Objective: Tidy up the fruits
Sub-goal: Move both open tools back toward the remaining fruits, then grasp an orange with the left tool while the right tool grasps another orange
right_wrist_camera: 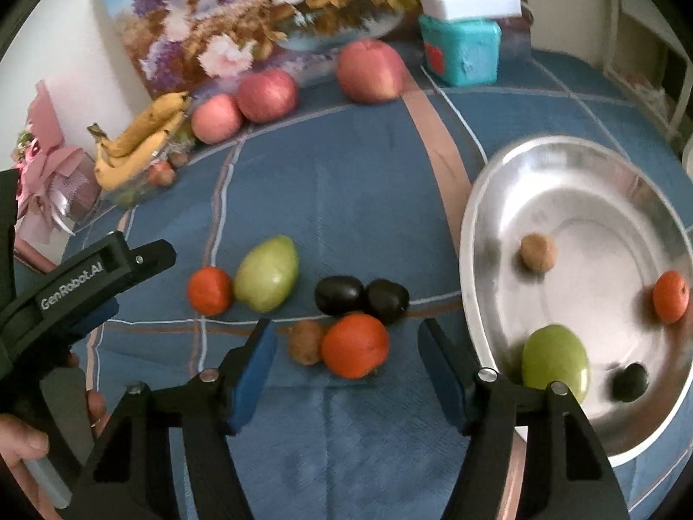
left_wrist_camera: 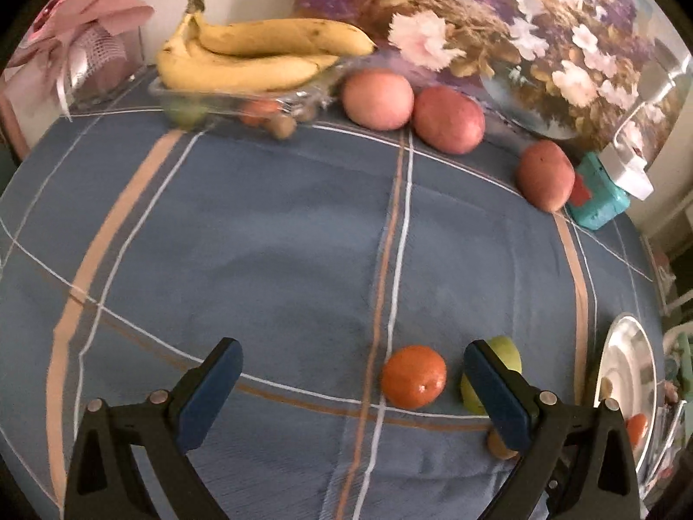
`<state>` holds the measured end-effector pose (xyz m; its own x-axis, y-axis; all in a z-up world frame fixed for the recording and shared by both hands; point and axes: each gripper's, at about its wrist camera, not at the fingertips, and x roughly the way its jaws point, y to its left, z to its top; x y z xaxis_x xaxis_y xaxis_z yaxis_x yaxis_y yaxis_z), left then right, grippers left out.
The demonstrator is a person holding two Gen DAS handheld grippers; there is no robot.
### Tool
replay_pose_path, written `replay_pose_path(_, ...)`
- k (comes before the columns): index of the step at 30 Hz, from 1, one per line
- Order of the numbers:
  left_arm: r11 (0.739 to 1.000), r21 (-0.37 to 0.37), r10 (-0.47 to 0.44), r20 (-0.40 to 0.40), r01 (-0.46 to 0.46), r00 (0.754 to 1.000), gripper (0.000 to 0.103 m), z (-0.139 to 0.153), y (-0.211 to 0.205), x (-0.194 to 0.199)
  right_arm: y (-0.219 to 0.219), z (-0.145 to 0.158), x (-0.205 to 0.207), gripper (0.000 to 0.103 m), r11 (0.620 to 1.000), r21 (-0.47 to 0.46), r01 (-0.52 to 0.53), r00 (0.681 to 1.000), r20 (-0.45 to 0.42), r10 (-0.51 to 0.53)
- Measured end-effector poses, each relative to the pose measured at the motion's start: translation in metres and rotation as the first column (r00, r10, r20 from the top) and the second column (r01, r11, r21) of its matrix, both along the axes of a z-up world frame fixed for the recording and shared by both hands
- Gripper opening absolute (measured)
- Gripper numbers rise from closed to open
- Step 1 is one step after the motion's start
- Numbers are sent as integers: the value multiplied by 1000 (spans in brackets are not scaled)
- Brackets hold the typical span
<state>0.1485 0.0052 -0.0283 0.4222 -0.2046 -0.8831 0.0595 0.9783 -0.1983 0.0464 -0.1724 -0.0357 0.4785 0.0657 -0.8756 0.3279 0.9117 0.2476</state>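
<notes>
Because sorting is only part done, loose fruit lies in a cluster just ahead of the right gripper (right_wrist_camera: 346, 362): an orange fruit (right_wrist_camera: 354, 345) sits squarely between and slightly beyond its fingers (right_wrist_camera: 253, 372), touching a small brown kiwi-like fruit (right_wrist_camera: 305, 341) on the left-finger side, with two dark plums (right_wrist_camera: 361, 300) just beyond it. Further toward the left finger lie a green fruit (right_wrist_camera: 266, 273) and a second small orange (right_wrist_camera: 209, 290), side by side and apparently touching. The metal bowl (right_wrist_camera: 489, 199), off the right finger, already holds a brown fruit, an orange, a green fruit and a dark one, which suggests it is the collecting vessel. The right gripper's fingers stand wide apart and hold nothing, low over the cloth-covered counter (right_wrist_camera: 346, 182) and aimed at the orange fruit; judged, this is a pre-grasp alignment. The left gripper (left_wrist_camera: 353, 383) is likewise spread wide and empty, its right finger in front of the green fruit (left_wrist_camera: 506, 353), the small orange (left_wrist_camera: 413, 376) inside the gap toward that finger. In the right view it is seen side-on with a hand below it. Three apples (right_wrist_camera: 370, 70), bananas (right_wrist_camera: 138, 138) on a clear tray, a teal box (right_wrist_camera: 461, 52) and a floral painting (right_wrist_camera: 242, 13) stand well beyond both grippers, untouched.
</notes>
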Motion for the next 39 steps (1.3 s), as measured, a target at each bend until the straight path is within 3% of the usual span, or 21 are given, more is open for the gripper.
replay_pose_path(3,1000,0,-16,-25,16,1000,100,-8,-7,0,-6,-8,0,62,999,26,22,1000,-14,-22)
replay_pose_path(6,999,-28,-18,-48,17,999,91,-15,-10,0,-10,-12,0,62,998,52,37,999,-14,-36)
replay_pose_path(11,999,-32,-6,-73,4,997,91,-20,-8,3,-7,-12,2,61,998,50,22,1000,-11,-22)
replay_pose_path(15,999,-38,4,-67,-7,998,91,-20,-5,5,-6,-9,2,47,998,57,23,1000,0,-23)
replay_pose_path(18,1000,-26,-1,-50,-1,999,90,-18,-5,1,-4,-9,1,45,998,58,22,1000,1,-22)
replay_pose_path(21,998,-58,-27,-48,25,998,74,-17,-8,0,-5,-9,1,37,997,69,21,1000,3,-21)
replay_pose_path(25,993,-95,-73,-41,69,996,42,-11,-14,-5,-5,-9,1,37,997,71,20,1000,1,-21)
replay_pose_path(26,992,-97,-86,-37,82,996,38,-8,-17,-6,-5,-9,0,37,997,73,22,1000,1,-22)
replay_pose_path(29,992,-79,-100,-39,97,994,36,-4,-22,-5,-6,-8,-1,37,996,88,31,1000,2,-31)
replay_pose_path(32,989,-128,-84,-47,77,995,36,2,-17,-5,-10,-1,-5,36,994,107,37,999,22,-40)
replay_pose_path(39,984,-169,-46,19,49,999,36,32,-3,-5,-19,27,-13,36,990,130,57,992,104,-71)
